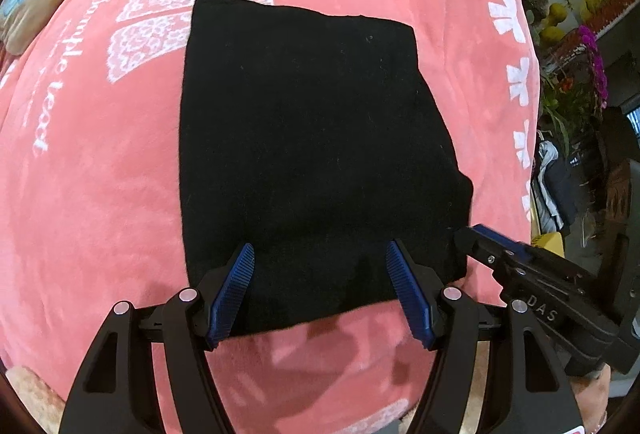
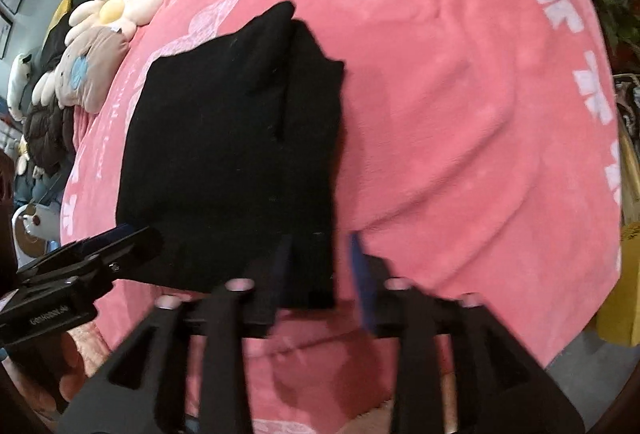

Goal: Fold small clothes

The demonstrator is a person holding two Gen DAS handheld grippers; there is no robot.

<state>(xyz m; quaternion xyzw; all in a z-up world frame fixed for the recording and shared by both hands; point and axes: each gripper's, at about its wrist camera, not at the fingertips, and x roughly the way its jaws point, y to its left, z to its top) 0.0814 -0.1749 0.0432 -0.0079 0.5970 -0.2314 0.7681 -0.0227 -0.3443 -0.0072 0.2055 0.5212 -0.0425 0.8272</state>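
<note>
A black garment [image 1: 312, 138] lies folded into a rough rectangle on a pink fleece blanket [image 1: 100, 194]. My left gripper [image 1: 320, 254] is open, its blue pads standing over the garment's near edge, with nothing between them. My right gripper [image 1: 468, 234] shows at the garment's near right corner. In the right wrist view the garment [image 2: 224, 154] has a folded layer along its right side. My right gripper [image 2: 320, 246] is open there, its fingers either side of the garment's near right corner. The left gripper [image 2: 132, 238] shows at the garment's near left edge.
A daisy-shaped cushion [image 2: 116, 6] and other plush toys [image 2: 88, 70] lie at the blanket's far left edge. Beyond the blanket's right edge are plants with purple flowers [image 1: 596, 66] and room clutter. A yellow object [image 2: 628, 274] sits low at the right.
</note>
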